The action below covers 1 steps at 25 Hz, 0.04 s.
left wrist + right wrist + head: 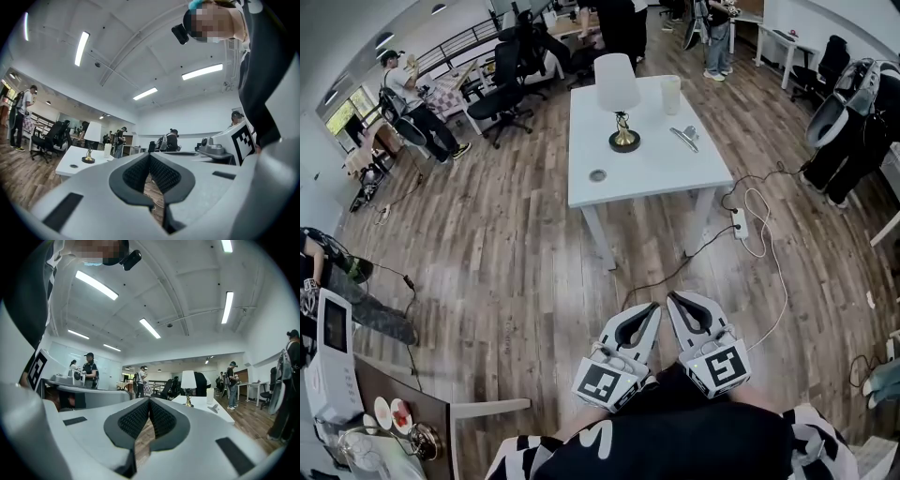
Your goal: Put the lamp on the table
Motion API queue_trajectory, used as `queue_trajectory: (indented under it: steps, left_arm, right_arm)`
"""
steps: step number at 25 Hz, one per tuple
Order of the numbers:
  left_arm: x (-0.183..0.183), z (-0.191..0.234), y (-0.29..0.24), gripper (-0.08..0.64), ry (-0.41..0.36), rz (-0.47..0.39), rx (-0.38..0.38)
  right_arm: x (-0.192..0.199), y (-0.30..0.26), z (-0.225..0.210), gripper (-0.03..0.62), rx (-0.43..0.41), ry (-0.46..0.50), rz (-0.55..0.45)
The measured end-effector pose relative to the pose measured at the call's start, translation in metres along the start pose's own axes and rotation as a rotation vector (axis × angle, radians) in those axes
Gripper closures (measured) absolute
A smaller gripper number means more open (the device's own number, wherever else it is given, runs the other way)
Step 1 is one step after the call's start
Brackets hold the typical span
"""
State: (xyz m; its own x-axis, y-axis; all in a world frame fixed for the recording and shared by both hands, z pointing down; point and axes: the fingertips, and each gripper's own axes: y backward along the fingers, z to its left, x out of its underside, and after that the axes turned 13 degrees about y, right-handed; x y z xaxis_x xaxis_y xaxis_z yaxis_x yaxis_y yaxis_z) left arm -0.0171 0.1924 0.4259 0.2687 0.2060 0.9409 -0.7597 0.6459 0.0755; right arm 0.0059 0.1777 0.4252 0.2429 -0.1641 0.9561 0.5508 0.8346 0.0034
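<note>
The lamp (619, 94) is seen standing upright on the white table (647, 173). The left gripper (647, 311) and right gripper (679, 302) are held side by side, well apart from it, jaws closed together on nothing.

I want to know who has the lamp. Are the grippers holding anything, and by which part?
Nothing is held. The left gripper and right gripper are both shut and empty; the lamp stands on the table, away from them.
</note>
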Motion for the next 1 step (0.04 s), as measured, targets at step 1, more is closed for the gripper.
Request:
queue_trajectory:
  steps: [1]
  left_arm:
    - [0.0001, 0.0004, -0.0002, 0.555, -0.002, 0.001, 0.001]
  right_arm:
    - [0.0005, 0.0004, -0.0004, 0.572, 0.002, -0.002, 0.0]
